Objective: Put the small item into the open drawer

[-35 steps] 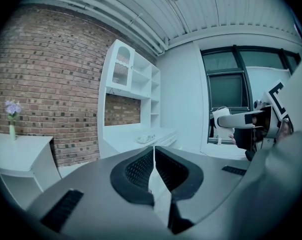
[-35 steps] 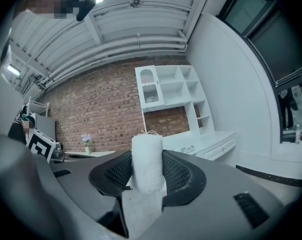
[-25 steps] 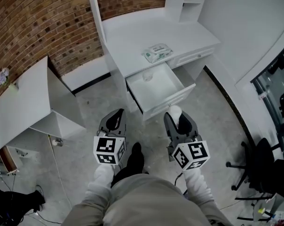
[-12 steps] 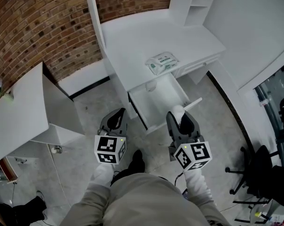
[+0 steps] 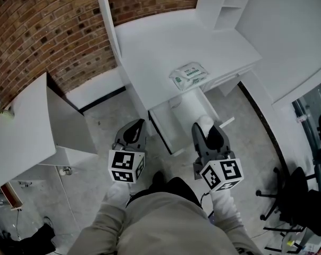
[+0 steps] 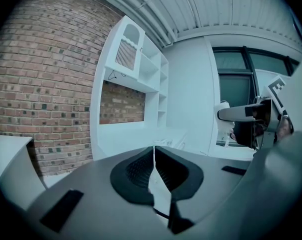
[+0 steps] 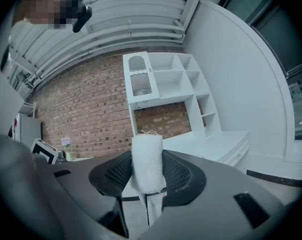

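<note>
The small white roll (image 7: 147,164) stands upright between the jaws of the right tool (image 7: 147,178), which is closed on its lower half only; the top pokes free above the pads. That is where I judge the risk to lie: held so low and so lightly, a soft roll could tip, slide out or start to unwind on the way, and land on the floor short of the drawer (image 5: 174,132). Opening the jaws too soon, over the drawer's near front edge instead of its inside, would do the same. The roll looks like terry cloth or gauze, nubbly, with loose threads at its top end, so it should squash, not resist, and fall without a bounce. In the head view the roll (image 5: 204,124) and right tool (image 5: 205,129) sit low over the near right part of the drawer. The left tool (image 5: 133,133) is beside it, jaws closed together on nothing. Beyond, a pack of wipes (image 5: 189,76) lies on the white table (image 5: 160,41) just above the drawer.
</note>
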Motion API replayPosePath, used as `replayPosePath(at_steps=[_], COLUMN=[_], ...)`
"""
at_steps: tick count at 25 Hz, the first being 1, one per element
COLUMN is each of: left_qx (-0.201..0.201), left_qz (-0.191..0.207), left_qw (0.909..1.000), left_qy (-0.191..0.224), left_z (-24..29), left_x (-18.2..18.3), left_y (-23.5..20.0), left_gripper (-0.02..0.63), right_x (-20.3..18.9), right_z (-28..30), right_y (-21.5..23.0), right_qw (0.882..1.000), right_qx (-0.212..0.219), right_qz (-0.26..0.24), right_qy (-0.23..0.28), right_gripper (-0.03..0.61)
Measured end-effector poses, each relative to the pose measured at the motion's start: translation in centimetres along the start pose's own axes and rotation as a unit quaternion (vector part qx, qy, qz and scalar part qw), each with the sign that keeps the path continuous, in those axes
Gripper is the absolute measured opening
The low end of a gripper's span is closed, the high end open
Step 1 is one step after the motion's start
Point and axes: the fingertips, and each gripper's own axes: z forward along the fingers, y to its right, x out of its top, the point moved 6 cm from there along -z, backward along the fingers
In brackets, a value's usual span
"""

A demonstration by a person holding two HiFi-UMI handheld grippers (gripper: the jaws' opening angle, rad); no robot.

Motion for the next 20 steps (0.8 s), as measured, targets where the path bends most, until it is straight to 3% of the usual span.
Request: replayPosePath(at_steps=[9,20], left_qx=[0.016,0.060], left_qz=[-0.004,-0.014], left_qw=[0.9998,0.9980], left_qy=[-0.007,-0.012], left_z=[2.9,6.4], left_x=[-0.1,0.7], left_y=[-0.8,-2.6], left_gripper=[0.026,0.026], right_x=[0.5,1.9], right_z=[3.3,9.3], right_y=[2.1,4.2], right_qw=[1.000,0.997], right_qx=[0.016,0.075], right_qz=[0.001,-0.005], right_qy=[-0.005,-0.016], right_gripper=[0.196,0.195])
